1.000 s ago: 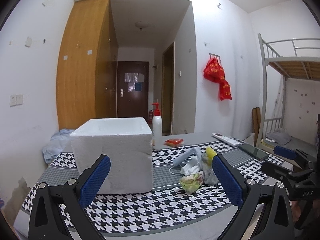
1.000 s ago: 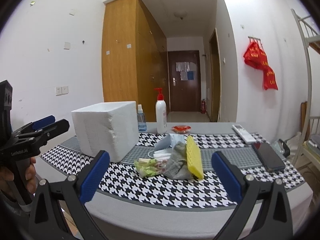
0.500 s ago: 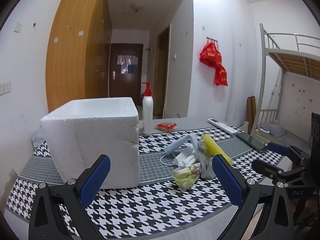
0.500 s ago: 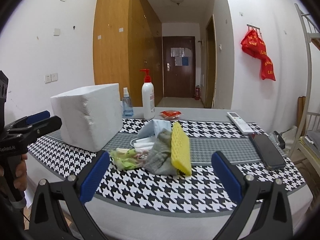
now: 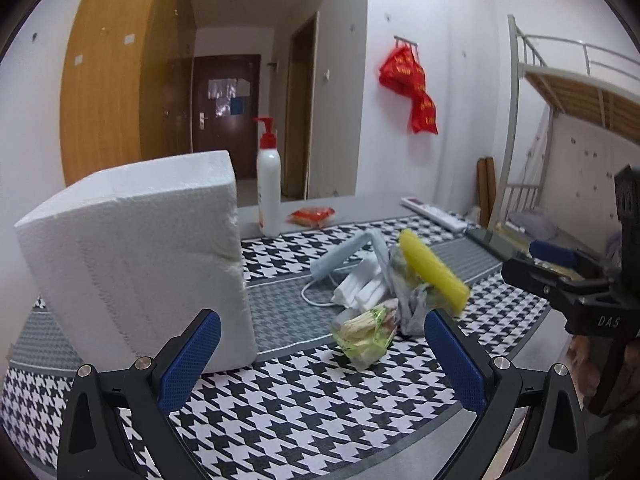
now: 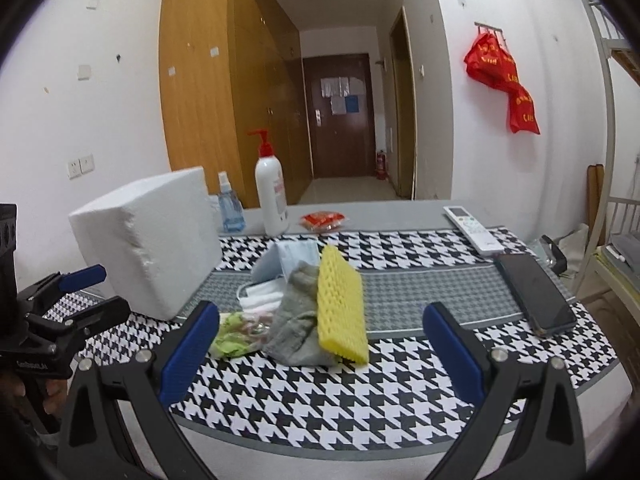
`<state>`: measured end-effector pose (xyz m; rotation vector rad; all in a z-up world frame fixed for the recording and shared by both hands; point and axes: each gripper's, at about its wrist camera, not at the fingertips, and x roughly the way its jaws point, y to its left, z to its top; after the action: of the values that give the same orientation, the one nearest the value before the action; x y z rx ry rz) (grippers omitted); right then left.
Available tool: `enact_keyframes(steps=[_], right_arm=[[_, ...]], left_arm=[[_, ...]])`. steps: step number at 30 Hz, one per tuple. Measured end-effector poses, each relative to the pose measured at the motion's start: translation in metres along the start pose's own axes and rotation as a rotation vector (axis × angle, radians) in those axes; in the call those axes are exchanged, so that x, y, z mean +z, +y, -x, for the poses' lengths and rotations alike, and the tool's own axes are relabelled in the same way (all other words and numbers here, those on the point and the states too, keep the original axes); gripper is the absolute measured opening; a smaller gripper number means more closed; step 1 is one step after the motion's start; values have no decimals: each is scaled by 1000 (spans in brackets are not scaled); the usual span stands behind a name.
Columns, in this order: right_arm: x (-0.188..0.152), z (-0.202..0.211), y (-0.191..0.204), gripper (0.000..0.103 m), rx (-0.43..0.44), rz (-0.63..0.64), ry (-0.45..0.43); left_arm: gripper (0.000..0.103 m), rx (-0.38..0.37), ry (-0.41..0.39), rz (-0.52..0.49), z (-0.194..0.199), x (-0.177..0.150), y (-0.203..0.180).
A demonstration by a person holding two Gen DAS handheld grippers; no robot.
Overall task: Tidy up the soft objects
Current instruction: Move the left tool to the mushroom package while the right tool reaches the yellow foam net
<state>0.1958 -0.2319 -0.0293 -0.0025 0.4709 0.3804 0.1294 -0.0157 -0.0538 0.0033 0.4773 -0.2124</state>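
Both tongs now sit nearer the counter (image 6: 400, 412) than a second ago, and the pile of soft things looms larger in each view.

Left tongs (image 5: 320, 364): spread wide, nothing between the blue pads (image 5: 188, 360); held low over the near edge of the counter, with the foam box to one side of the gap and the pile to the other.

Right tongs (image 6: 320, 356): spread wide, nothing held; aimed at the pile from the near edge.

Foam box (image 5: 136, 260): white, upright, on the houndstooth cloth (image 5: 304, 408), beside the pile and apart from it.

Pile, mid-counter:
- yellow sponge (image 6: 342, 306), standing on edge and leaning against the grey cloth;
- grey cloth (image 6: 298, 320), crumpled, touching the sponge;
- green-tinted bag (image 5: 366, 330), at the near side of the pile; contents hard to make out, possibly food wrapping;
- white face masks (image 5: 360, 286), stacked behind, with a white loop trailing on the cloth;
- pale blue pack (image 6: 294, 258), propped at the back.

Behind the pile: pump bottle (image 6: 272, 196) with red nozzle, small blue spray bottle (image 6: 229, 208), red packet (image 6: 324, 220).

Far end of the counter in the right wrist view: white remote (image 6: 474, 230), dark phone (image 6: 534, 294).
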Motion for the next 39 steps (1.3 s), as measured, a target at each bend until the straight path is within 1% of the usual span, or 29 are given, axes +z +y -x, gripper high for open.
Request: enact_keyframes(steps=[3,5,9,12,14,17,21,25,27,31,34,36,39], right_arm=[[1,-10,-1,103,-10,12,29],[2,-13,-3,103,0,16,36],[3,-18,-5,103,13,33,49],[2,-28,-9,103,46,19,83],[0,-35,-11,103,71,8,107],[-1,-42,-11,103,68,16,114],[0,-51,-18,103,52,16,136],[-1,-57,-22,103,40,19,157],[-1,-57,-22,103,51,20,168],[0,-62,-21,103,66,32,183],[0,-70,-23,95,90,26,208],[-1,-76,-24,91,90,26,231],[-1,-81,-25,85,95,29,253]], left_arm=[[102,-6,24,-27,-9,1,-6],[102,-19,37,-35,-15,2,-10],[102,-59,85,-19,-28,2,-9],[102,-72,103,-56,-35,1,-13],[102,-61,147,-61,-45,3,-12],[102,-95,195,-70,-57,6,-10],[102,-114,210,-124,-63,8,-16],[102,-131,239,-127,-74,7,-17],[102,-131,256,-135,-80,6,-18],[101,-143,292,-113,-92,5,-15],[95,-159,307,-104,-99,5,-15],[94,-163,316,-109,-103,4,-16],[88,-190,344,-114,-110,2,-19]])
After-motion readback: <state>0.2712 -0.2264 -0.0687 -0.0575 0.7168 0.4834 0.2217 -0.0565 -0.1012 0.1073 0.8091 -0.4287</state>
